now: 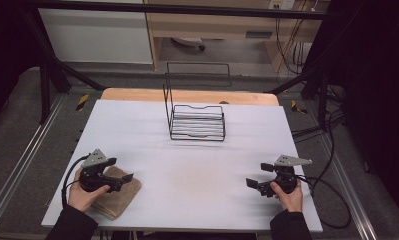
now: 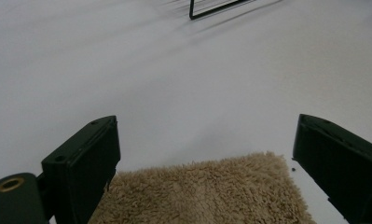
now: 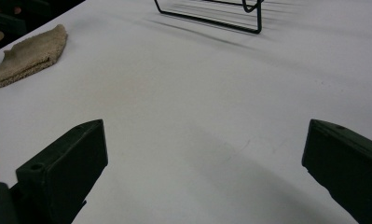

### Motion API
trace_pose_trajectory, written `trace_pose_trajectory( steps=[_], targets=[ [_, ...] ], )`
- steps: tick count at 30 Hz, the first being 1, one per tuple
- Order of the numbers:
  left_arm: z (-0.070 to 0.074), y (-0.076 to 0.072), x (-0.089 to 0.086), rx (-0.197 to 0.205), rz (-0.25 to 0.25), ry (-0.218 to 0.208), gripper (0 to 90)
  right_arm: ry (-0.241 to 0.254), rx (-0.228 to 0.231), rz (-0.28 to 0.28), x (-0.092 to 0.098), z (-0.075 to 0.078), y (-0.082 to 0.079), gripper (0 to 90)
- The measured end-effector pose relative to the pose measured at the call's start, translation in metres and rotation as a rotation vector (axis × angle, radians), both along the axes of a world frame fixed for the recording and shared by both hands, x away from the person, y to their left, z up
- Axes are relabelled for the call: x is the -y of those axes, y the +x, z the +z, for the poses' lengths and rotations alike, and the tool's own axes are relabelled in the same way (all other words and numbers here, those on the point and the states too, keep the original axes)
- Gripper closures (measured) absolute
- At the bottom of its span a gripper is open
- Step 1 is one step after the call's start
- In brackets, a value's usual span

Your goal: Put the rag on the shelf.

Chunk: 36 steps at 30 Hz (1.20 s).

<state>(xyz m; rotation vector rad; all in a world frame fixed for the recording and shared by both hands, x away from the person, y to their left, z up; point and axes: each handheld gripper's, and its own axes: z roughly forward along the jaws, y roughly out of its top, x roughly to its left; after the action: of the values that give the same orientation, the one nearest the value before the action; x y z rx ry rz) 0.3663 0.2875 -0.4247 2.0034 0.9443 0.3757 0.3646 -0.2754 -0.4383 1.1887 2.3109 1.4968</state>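
At about 8 o'clock on the white tabletop, the left hand-held gripper hovers over a folded tan towel, jaws wide, gripping nothing. A black wire rack stands at 12 o'clock. At 4 o'clock, the right hand-held gripper is wide and empty.

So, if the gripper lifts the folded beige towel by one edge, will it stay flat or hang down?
The folded beige towel would probably droop and unfold: its pile looks soft and its layers lie loose. It looks light, and pushed across the smooth white table it may bunch rather than slide.
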Motion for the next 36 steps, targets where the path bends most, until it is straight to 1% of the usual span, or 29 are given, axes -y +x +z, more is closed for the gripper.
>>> trace_pose_trajectory(
  steps=[8,13,16,18,27,30,33,35,36],
  targets=[
    [0.002,-0.001,0.002,0.001,0.005,-0.008,7.0,0.001,0.001,0.002,0.0,0.0,0.0,0.7],
    [0.002,-0.002,0.004,0.002,-0.006,0.012,7.1,-0.006,-0.004,0.002,-0.001,-0.001,-0.001,0.6],
    [0.002,-0.002,0.006,-0.002,-0.009,0.01,7.6,-0.012,-0.005,0.004,-0.001,-0.001,-0.001,0.6],
    [0.002,-0.002,0.008,-0.004,-0.015,0.018,8.0,-0.011,-0.004,0.001,-0.001,-0.001,-0.001,0.6],
    [0.005,-0.003,0.016,-0.017,-0.03,0.028,13.0,-0.018,-0.004,0.001,-0.001,-0.001,-0.001,0.6],
    [0.005,-0.005,0.022,-0.036,-0.05,0.057,17.1,-0.021,-0.004,0.001,-0.001,-0.001,-0.001,0.6],
    [0.003,-0.005,0.027,-0.043,-0.062,0.084,19.5,-0.024,-0.005,0.003,-0.002,-0.002,0.0,0.7],
    [0.003,-0.006,0.028,-0.047,-0.066,0.089,22.8,-0.029,-0.009,0.005,-0.002,-0.002,0.0,0.7],
    [0.002,-0.006,0.029,-0.052,-0.07,0.093,22.8,-0.029,-0.009,0.005,-0.002,-0.002,0.0,0.7]
  ],
)
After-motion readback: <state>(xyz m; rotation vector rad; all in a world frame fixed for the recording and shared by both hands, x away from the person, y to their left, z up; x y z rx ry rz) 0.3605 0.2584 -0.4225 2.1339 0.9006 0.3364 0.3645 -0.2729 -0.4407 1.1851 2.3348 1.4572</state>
